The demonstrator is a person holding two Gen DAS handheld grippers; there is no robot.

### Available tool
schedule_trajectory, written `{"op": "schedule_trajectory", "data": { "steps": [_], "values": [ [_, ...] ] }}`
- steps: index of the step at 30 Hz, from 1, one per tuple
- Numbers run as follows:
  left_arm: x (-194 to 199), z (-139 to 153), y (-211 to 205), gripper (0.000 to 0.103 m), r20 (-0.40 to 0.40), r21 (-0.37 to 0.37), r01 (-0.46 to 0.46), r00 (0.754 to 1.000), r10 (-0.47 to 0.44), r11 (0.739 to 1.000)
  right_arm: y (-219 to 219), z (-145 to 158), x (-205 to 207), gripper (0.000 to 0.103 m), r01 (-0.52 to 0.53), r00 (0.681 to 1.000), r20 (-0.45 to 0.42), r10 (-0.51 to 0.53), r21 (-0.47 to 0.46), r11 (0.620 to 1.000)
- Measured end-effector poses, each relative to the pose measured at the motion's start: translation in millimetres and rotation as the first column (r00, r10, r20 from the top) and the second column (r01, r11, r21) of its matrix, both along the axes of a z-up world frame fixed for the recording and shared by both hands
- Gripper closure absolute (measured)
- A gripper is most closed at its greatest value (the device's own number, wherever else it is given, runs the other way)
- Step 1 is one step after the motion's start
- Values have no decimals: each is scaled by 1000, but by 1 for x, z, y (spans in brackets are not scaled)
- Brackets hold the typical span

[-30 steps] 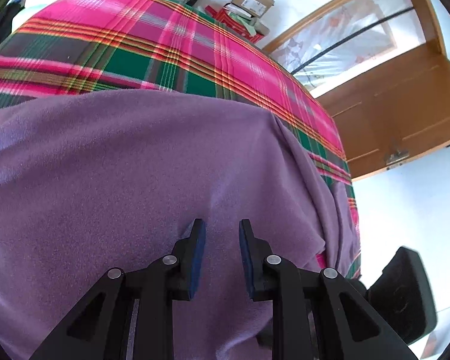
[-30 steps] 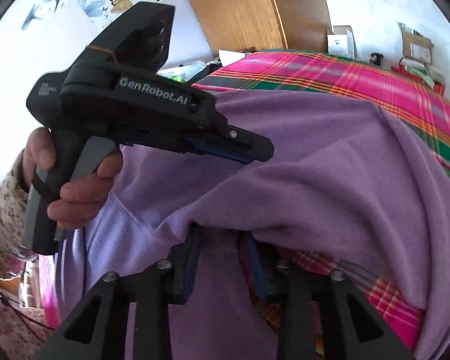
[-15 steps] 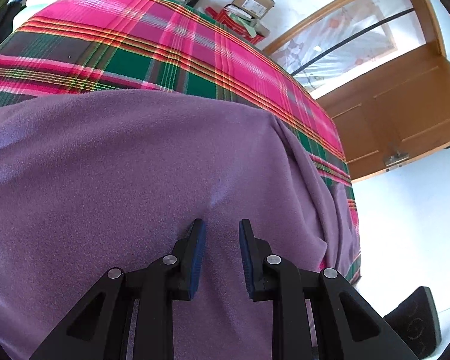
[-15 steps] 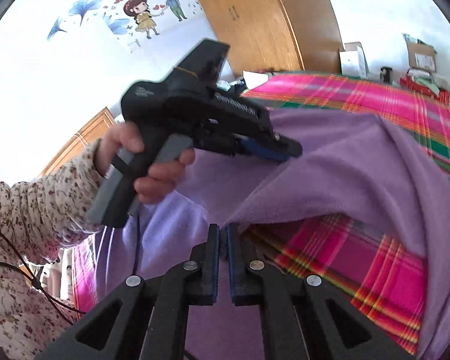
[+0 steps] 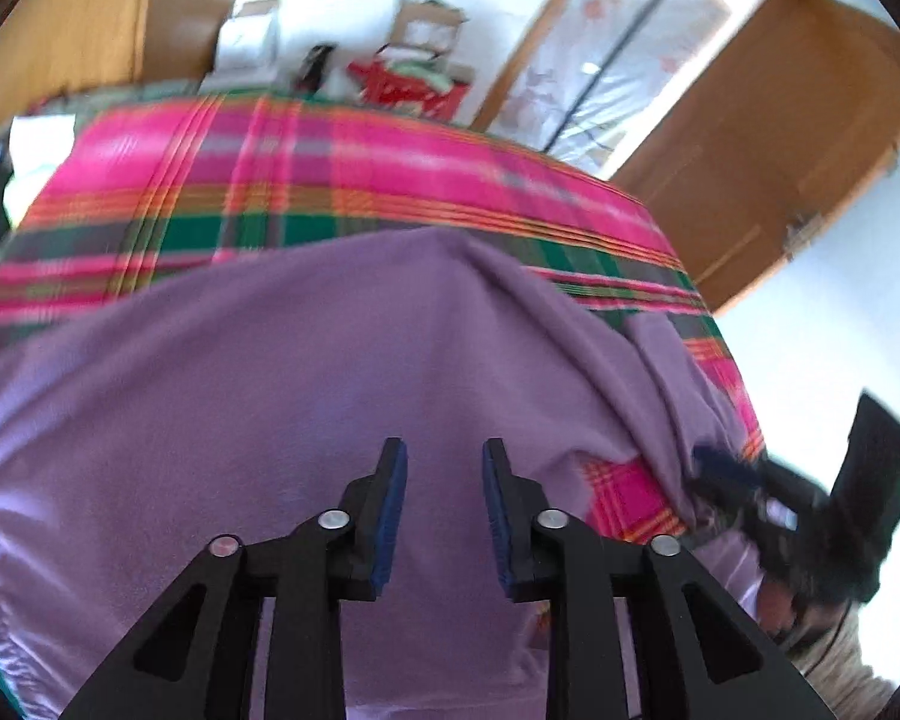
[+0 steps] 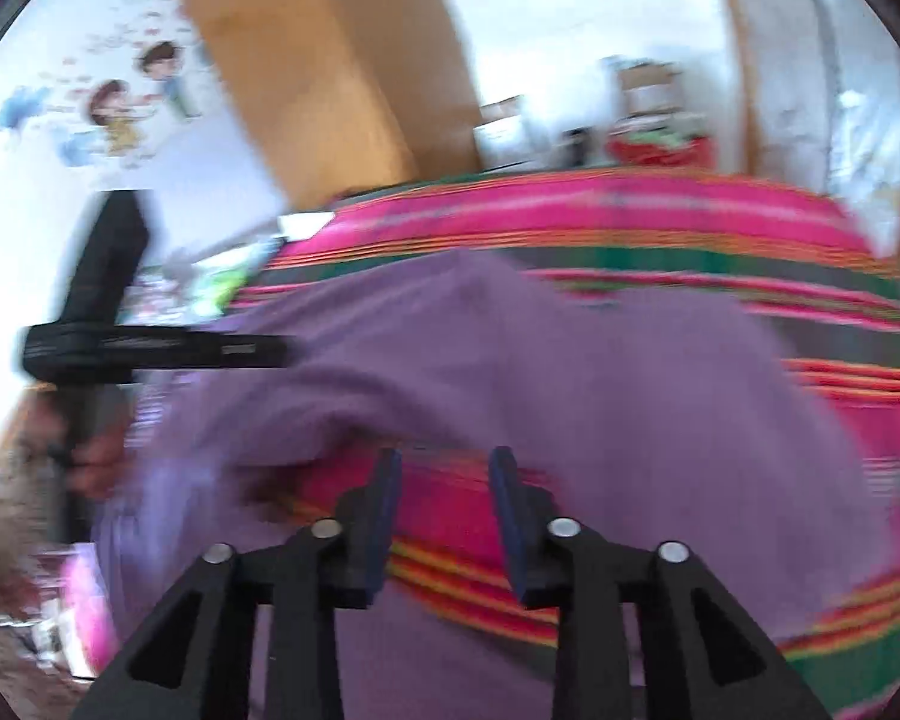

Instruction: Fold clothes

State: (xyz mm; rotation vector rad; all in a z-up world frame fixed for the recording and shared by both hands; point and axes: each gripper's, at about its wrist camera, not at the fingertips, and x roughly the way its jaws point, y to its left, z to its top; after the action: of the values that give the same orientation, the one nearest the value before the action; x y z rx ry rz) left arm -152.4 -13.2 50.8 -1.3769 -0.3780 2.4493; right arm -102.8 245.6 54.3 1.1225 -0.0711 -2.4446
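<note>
A purple fleece garment (image 5: 330,372) lies spread over a pink and green plaid cover (image 5: 342,180). My left gripper (image 5: 444,468) hovers above the garment with its jaws opening and nothing between them. In the right wrist view the same purple garment (image 6: 570,372) is partly folded back, so a strip of plaid cover (image 6: 450,516) shows below its edge. My right gripper (image 6: 445,468) hangs over that strip, its jaws opening and holding nothing. The left gripper's black body (image 6: 150,351) shows at the left of this view. Both views are blurred by motion.
A wooden wardrobe (image 6: 330,78) stands behind the bed, and a wooden door (image 5: 780,138) is at the right. Cardboard boxes and a red item (image 5: 408,72) sit against the far wall. A person's hand and patterned sleeve (image 6: 42,468) hold the left gripper.
My right gripper was shut on the garment's edge, then let it go and pulled back. My left gripper lifted off the fleece and its jaws widened. Both views swung toward the far wall.
</note>
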Motion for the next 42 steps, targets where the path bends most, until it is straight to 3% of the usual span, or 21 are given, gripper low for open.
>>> {"op": "schedule_trajectory", "data": {
  "steps": [3, 6, 12, 18, 20, 27, 32, 42],
  "values": [
    [11, 11, 24, 68, -42, -84, 70, 996, -74, 994, 32, 1, 3, 62, 131, 991, -54, -126, 111, 985],
    [19, 11, 51, 68, -58, -194, 140, 986, -154, 971, 50, -3, 4, 59, 180, 983, -59, -174, 135, 974],
    [19, -6, 88, 68, -31, -331, 205, 973, -227, 921, 31, -16, -20, 54, 93, 996, -14, -92, 148, 985],
    [13, -20, 102, 68, -2, -433, 213, 972, -237, 876, 2, -30, -21, 53, 39, 999, -11, -37, 244, 969],
    [10, -21, 102, 68, 6, -430, 212, 973, -232, 878, 2, -33, -23, 54, 45, 999, 0, -46, 238, 970],
    [5, -27, 100, 68, 30, -414, 197, 979, -203, 889, 25, -33, -31, 94, 110, 993, 14, -114, 156, 982],
    [4, -29, 98, 68, 35, -408, 196, 979, -199, 892, 49, -12, -32, 96, 204, 979, -28, -202, 89, 975],
    [-2, -31, 90, 69, 47, -360, 196, 980, -191, 912, 111, 24, -56, 97, 450, 888, -122, -444, 31, 892]
  ]
}}
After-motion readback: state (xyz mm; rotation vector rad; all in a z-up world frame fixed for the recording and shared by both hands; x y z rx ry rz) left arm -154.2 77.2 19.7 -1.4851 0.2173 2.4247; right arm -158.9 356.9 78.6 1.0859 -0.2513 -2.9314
